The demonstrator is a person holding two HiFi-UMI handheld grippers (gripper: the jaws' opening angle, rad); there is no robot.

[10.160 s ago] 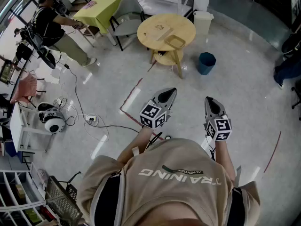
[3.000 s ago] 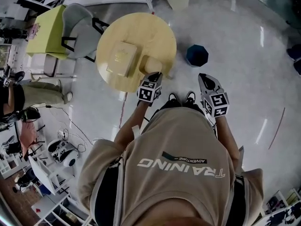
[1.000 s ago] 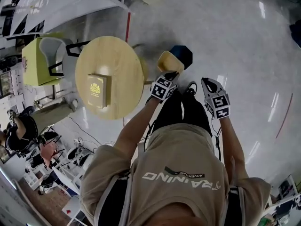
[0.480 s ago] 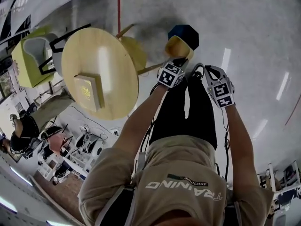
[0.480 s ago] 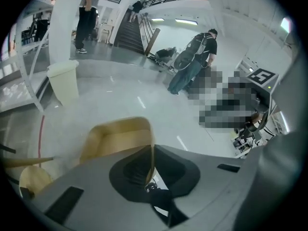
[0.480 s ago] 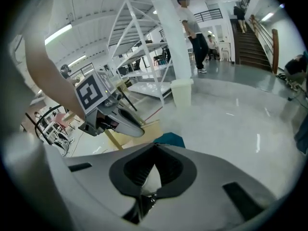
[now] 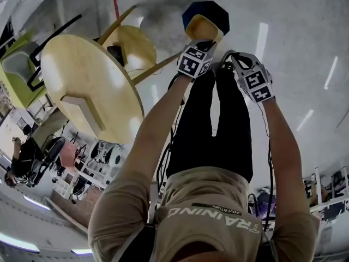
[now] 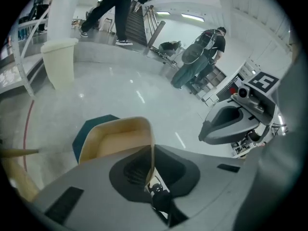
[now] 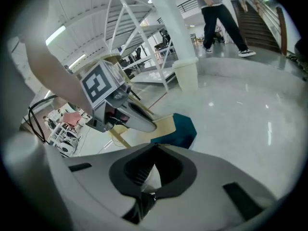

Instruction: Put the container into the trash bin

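The container is a tan, open-topped tub. My left gripper is shut on its rim, and in the left gripper view the thin wall of the container stands pinched between the jaws of my left gripper. It hangs just above the dark blue trash bin, which sits on the floor; the trash bin shows behind the tub. My right gripper is beside the left one, shut and holding nothing. In the right gripper view, my right gripper points toward the trash bin.
A round wooden table with a flat box on it stands to the left, its lower shelf close to the bin. A white bin stands farther off. People walk in the background. Pale floor surrounds the bin.
Both grippers have come down toward the floor. The container has dropped with the left gripper and now sits right over the blue bin's mouth.
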